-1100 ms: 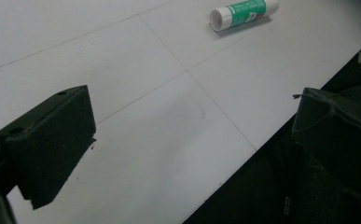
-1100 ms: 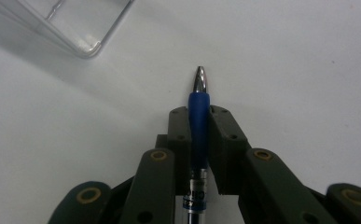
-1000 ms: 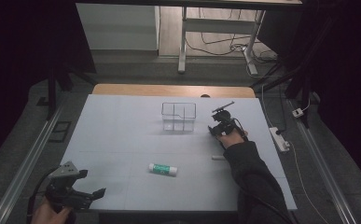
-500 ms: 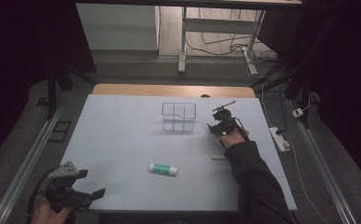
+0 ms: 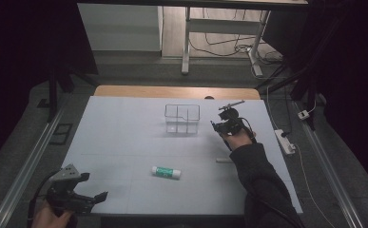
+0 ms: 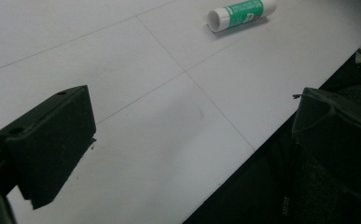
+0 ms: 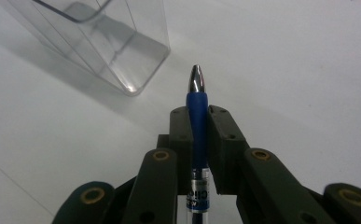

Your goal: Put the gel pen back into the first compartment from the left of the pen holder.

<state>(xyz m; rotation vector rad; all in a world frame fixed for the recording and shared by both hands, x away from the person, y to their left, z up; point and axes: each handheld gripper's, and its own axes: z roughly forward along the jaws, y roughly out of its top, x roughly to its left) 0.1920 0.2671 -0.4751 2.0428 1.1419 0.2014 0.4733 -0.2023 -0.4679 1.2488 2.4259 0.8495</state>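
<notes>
My right gripper (image 5: 219,125) hovers just right of a clear plastic divided box (image 5: 182,118) at the back of the white mat. It is shut on a blue pen (image 7: 196,107), whose silver tip sticks out past the jaws toward the box's corner (image 7: 131,70). At the mat's front left corner my left gripper (image 5: 93,186) is open, with only bare mat between its jaws (image 6: 192,135). A green-and-white glue stick (image 5: 166,172) lies on its side mid-mat, far ahead of the left gripper (image 6: 241,13).
A small white piece (image 5: 223,160) lies on the mat beside the right forearm. A power strip (image 5: 285,141) sits on the floor off the right edge. Metal rails (image 5: 24,175) run along both sides, and the wooden table edge (image 5: 124,91) shows at the back.
The right gripper has lifted slightly with the pen still in its jaws. The left gripper, glue stick and box have stayed put.
</notes>
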